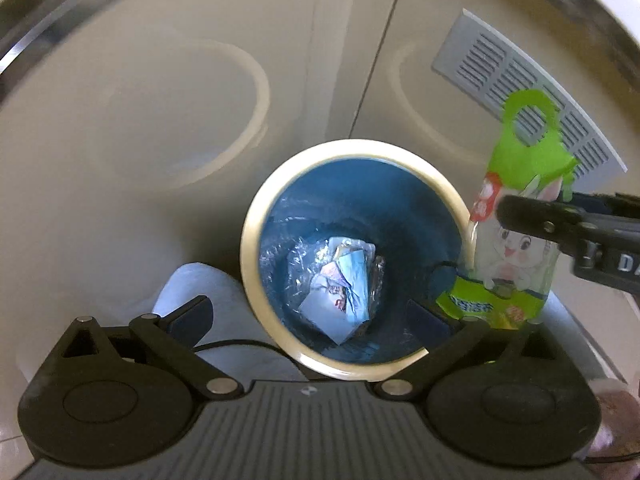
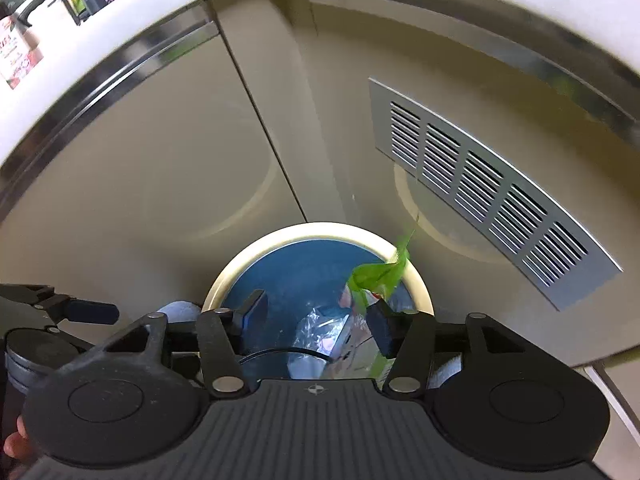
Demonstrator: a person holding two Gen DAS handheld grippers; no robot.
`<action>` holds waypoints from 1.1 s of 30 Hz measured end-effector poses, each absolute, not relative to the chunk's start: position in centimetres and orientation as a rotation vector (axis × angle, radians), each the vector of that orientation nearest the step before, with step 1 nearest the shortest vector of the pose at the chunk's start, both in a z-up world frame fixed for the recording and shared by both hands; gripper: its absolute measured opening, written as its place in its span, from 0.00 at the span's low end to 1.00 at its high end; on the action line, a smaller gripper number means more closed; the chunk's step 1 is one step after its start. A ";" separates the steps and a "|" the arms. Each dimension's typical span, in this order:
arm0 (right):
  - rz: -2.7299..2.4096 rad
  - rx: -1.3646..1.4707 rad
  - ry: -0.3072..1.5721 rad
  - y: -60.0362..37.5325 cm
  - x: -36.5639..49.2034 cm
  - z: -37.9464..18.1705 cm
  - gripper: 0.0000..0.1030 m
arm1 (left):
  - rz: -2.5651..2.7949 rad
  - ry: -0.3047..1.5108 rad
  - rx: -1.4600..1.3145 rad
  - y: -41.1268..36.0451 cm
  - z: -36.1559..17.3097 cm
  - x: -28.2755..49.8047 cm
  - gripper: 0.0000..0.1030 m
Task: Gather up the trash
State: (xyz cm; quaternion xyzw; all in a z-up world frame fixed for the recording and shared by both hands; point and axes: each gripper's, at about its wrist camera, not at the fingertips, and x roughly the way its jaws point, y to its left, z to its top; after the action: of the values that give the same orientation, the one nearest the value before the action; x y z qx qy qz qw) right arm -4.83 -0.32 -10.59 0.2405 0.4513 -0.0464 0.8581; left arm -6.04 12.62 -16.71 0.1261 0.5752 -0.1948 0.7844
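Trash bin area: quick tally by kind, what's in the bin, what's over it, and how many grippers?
Bins: 1
Crumpled wrappers in the bin: 1 clump, pieces uncountable
Green rabbit-print packages at the rim: 1
Grippers: 2, left gripper, right gripper
Total: 5

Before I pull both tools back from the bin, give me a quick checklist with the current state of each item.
1. Left tool empty, fingers wide: ok.
2. Right tool let go of the green wrapper: cannot tell; fingers stand apart, wrapper against the right one.
3. Wrapper inside the bin: not ok; in the left view it sits over the rim, mostly above it.
4. Earlier trash at the bin bottom: ok.
5. Bin upright, mouth unobstructed: ok.
6. Cable clear of the wrapper: cannot tell.
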 end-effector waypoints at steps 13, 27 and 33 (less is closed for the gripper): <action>-0.145 0.499 0.742 -1.9 -13.1 -3.0 0.71 | -0.313 1.004 0.070 20.0 -7.6 -9.6 1.00; -0.235 0.568 0.718 -3.5 -15.3 -3.5 0.71 | -0.366 0.934 0.087 18.7 -5.0 -11.4 1.00; -0.243 0.557 0.710 -3.5 -15.8 -3.6 0.71 | -0.379 0.940 0.091 18.4 -5.4 -11.4 1.00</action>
State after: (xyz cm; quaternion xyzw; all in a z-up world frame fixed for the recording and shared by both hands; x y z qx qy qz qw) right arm -15.85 -3.48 -3.62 0.2683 0.3422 -0.1172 0.8928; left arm -11.35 18.40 -5.35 0.0438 0.4498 -0.1813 0.8734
